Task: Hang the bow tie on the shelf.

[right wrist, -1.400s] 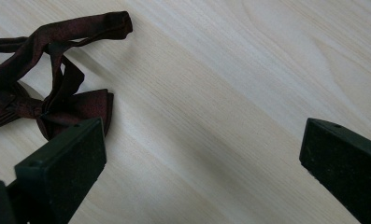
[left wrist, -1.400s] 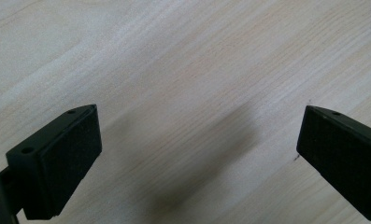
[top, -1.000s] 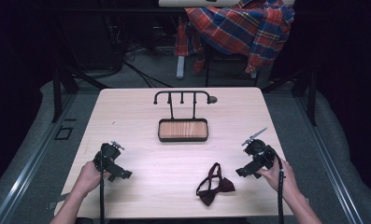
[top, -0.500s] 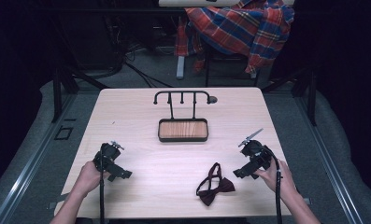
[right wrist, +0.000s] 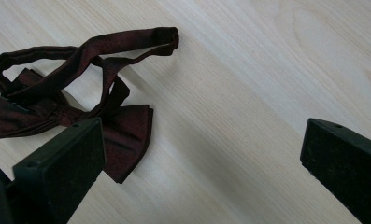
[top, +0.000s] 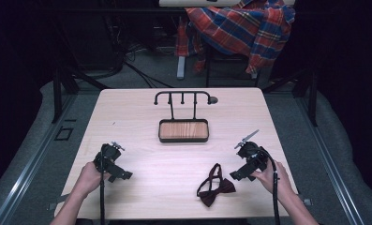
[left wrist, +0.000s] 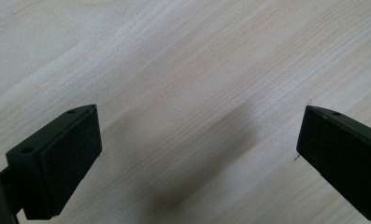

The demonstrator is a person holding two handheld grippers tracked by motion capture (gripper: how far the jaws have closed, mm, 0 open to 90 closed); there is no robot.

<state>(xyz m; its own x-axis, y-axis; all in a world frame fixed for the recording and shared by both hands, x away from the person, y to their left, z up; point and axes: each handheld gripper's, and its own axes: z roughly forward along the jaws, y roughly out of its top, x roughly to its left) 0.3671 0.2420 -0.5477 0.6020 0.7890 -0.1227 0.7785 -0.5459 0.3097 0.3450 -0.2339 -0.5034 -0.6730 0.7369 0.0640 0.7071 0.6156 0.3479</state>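
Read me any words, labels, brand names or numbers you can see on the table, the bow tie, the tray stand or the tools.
None can be read.
Bow tie: plain dark red fabric, no label showing.
Wooden tray stand: no markings visible.
Table: bare wood grain.
Left tool and right tool: plain black, no lettering.

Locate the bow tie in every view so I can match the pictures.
High view: the bow tie lies near the table's front edge, right of centre, beside the right tongs.
Left gripper view: not in it; bare tabletop between open jaws.
Right gripper view: upper left, its lower edge behind the left jaw.
Shared landmark: the pale wood grain of the tabletop.
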